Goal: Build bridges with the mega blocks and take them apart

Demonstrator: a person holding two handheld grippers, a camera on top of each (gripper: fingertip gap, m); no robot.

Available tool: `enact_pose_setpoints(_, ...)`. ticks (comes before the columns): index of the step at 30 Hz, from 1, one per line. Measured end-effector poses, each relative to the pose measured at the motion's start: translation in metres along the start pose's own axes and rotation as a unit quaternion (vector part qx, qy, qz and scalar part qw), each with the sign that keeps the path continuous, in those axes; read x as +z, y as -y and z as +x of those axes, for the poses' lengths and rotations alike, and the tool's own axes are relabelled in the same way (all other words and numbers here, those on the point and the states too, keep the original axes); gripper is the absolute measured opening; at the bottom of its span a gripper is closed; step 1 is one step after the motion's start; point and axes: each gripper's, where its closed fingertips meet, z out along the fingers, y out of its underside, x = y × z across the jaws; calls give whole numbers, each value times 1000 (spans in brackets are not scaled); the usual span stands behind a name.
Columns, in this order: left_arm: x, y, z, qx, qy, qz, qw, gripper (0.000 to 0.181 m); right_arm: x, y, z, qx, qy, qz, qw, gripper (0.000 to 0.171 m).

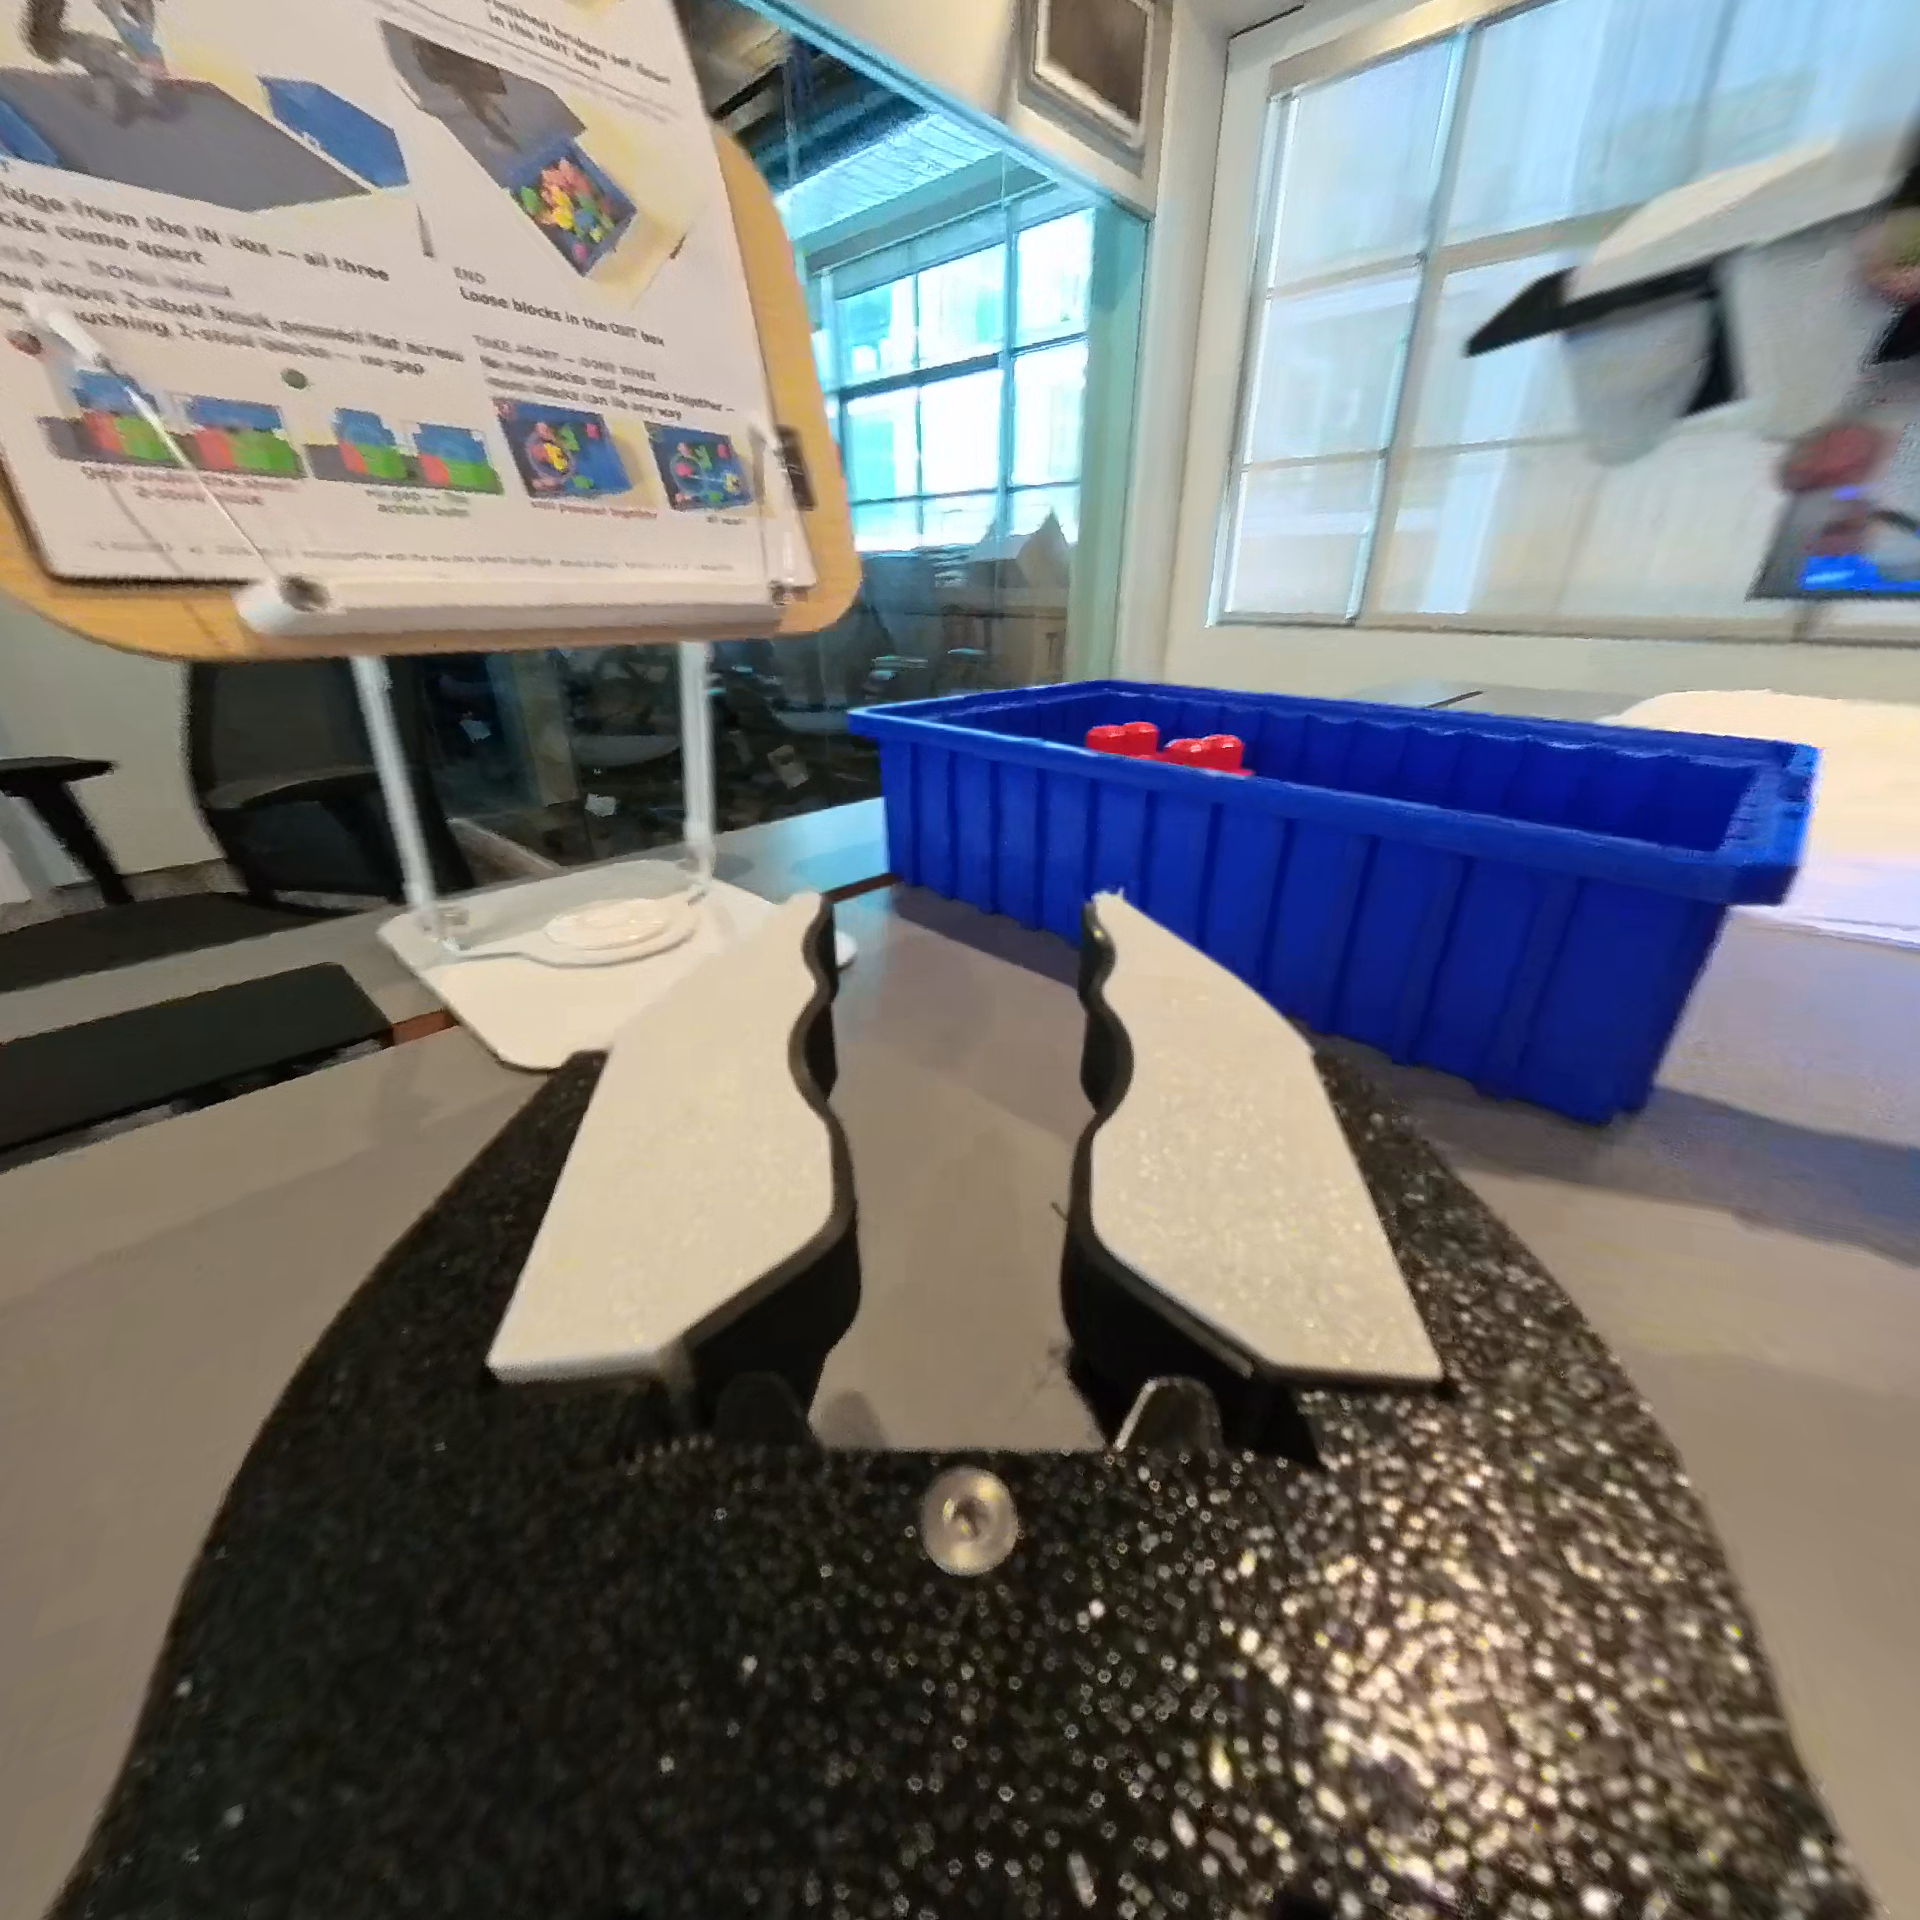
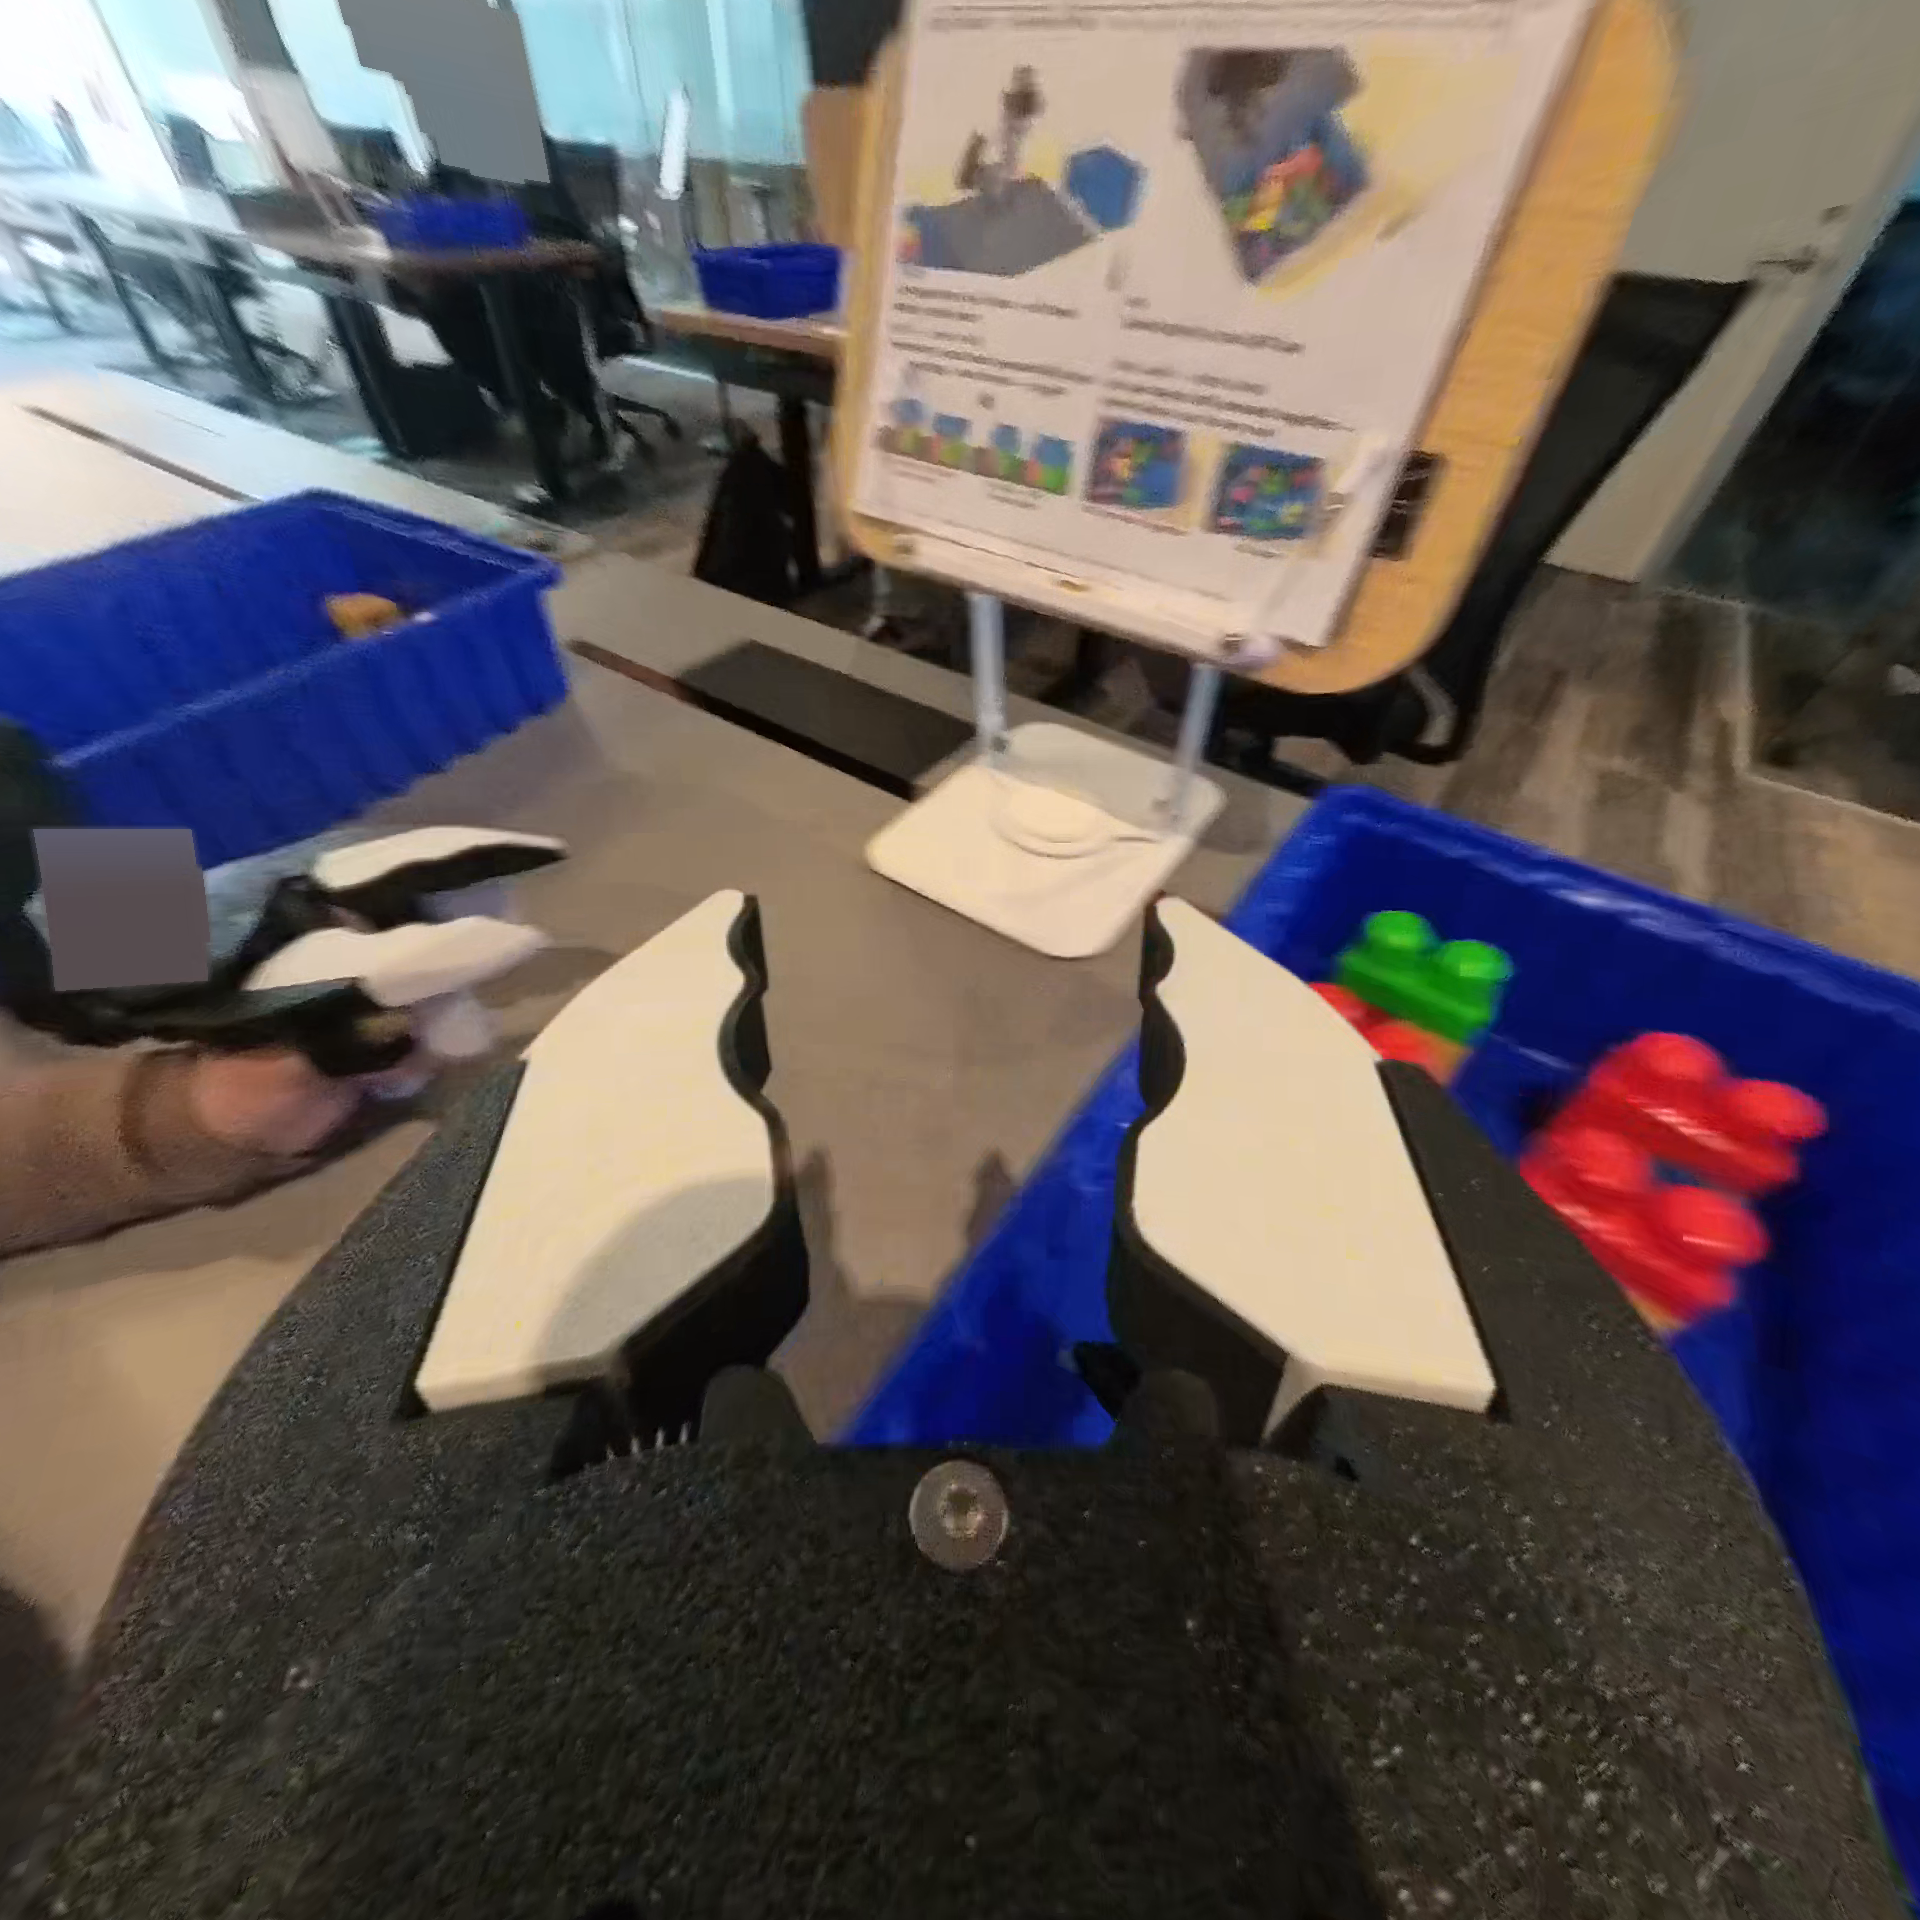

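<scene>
My left gripper [image 1: 961,920] is open and empty, low over the grey table [image 1: 312,1299], pointing at a blue bin [image 1: 1351,935] with red mega blocks [image 1: 1164,743] inside. My right gripper [image 2: 951,914] is open and empty, above the near left rim of a blue bin [image 2: 1662,914]. That bin holds a green block [image 2: 1423,977] and red blocks [image 2: 1662,1174]. The left gripper [image 2: 436,904] also shows at the left of the right wrist view, open, held by a hand [image 2: 208,1122].
An instruction board on a white stand [image 2: 1049,842] is at the table's far edge, also in the left wrist view [image 1: 582,935]. A second blue bin [image 2: 281,665] at the far left holds an orange block [image 2: 358,613]. A blurred white and black shape [image 1: 1662,312] is at upper right.
</scene>
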Motion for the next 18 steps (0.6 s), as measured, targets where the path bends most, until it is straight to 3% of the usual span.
enact_pose_setpoints(5, -30, 39, 10, 37, 39, -43, 998, 43, 40, -27, -74, 4, -4, 20, 1000, 69)
enact_pose_setpoints(10, -107, 85, 7, 28, 64, -102, 992, 46, 95, -39, -150, 42, 76, 53, 995, 71)
enact_pose_setpoints(13, -173, 115, -35, 59, 155, -112, 980, 45, 129, -47, -185, 39, 98, 73, 992, 70)
enact_pose_setpoints(17, -266, 145, -108, 124, 284, -134, 941, 42, 162, -72, -225, 5, 129, 65, 990, 68)
enact_pose_setpoints(18, -284, 147, -124, 135, 302, -146, 932, 41, 162, -77, -236, -10, 147, 57, 987, 60)
